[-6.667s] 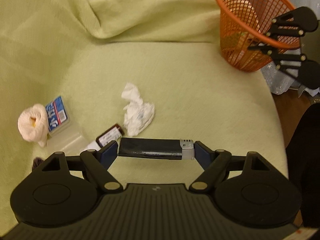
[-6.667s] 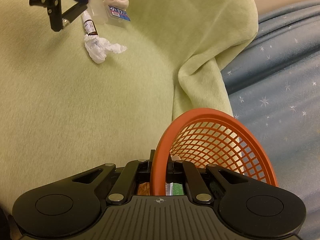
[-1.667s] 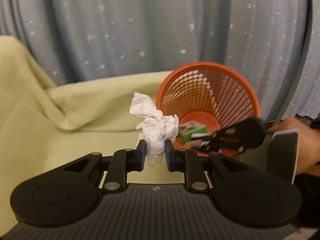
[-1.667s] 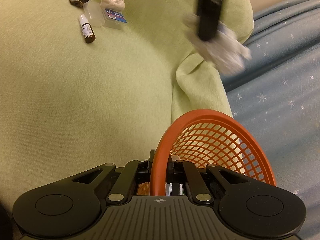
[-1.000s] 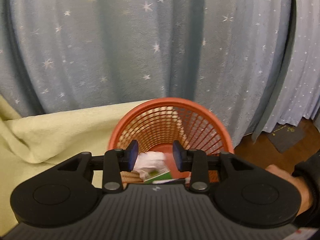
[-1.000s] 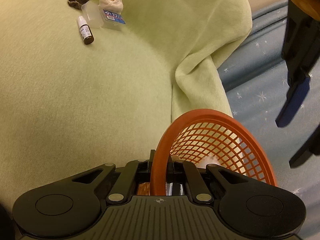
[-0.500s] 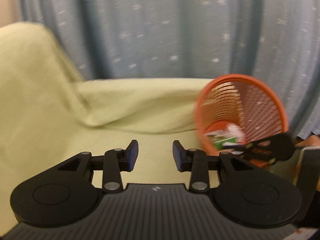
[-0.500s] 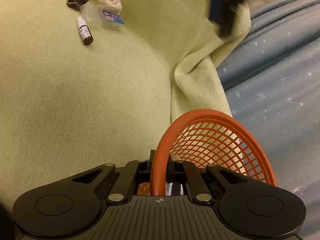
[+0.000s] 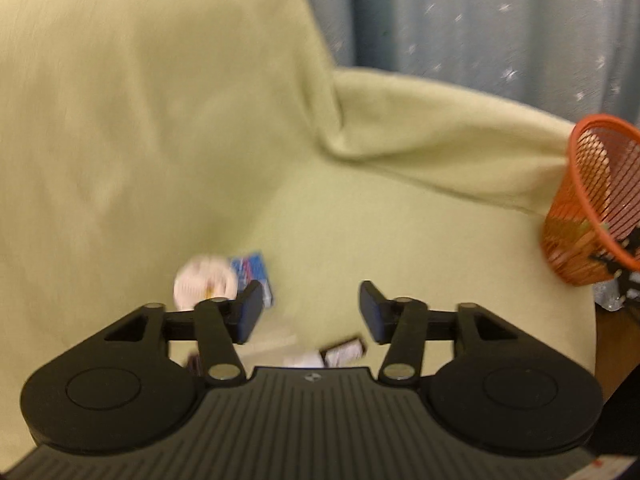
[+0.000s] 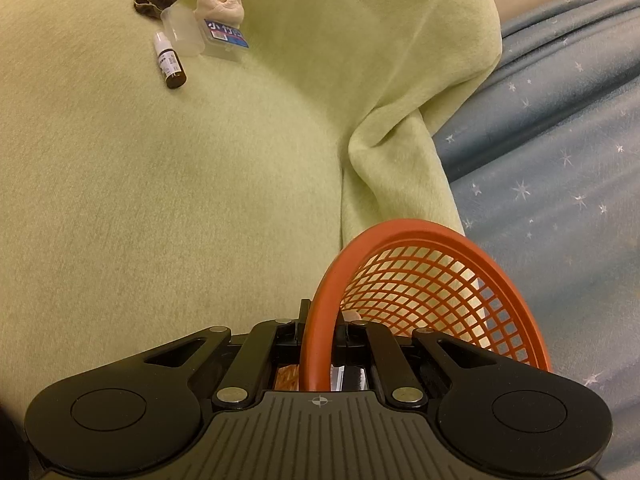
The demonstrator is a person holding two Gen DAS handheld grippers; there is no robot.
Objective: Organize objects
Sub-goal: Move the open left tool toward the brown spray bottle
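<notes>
My left gripper (image 9: 311, 306) hangs over the green blanket (image 9: 360, 216) with its jaws opening and nothing between them. Just beyond its fingers lie a cream cloth roll (image 9: 204, 284), a clear box with a blue label (image 9: 254, 270) and a small brown bottle (image 9: 344, 352), all blurred. The orange mesh basket (image 9: 592, 208) stands at the far right. My right gripper (image 10: 322, 330) is shut on the basket's rim (image 10: 400, 228). In the right wrist view the bottle (image 10: 170, 60), box (image 10: 224, 36) and roll (image 10: 220, 4) lie far off at the top left.
A dark brown cloth piece (image 10: 154, 0) and a clear plastic cup (image 10: 182, 32) lie beside the box. A star-patterned blue curtain (image 10: 540, 140) hangs behind the basket. The blanket rises into a fold (image 10: 384, 140) near the basket. Wooden floor (image 9: 616, 344) shows at the right.
My left gripper let the crumpled tissue drop into the basket, then swung left and down toward the small objects, and its jaws widened. The right gripper and basket stayed still.
</notes>
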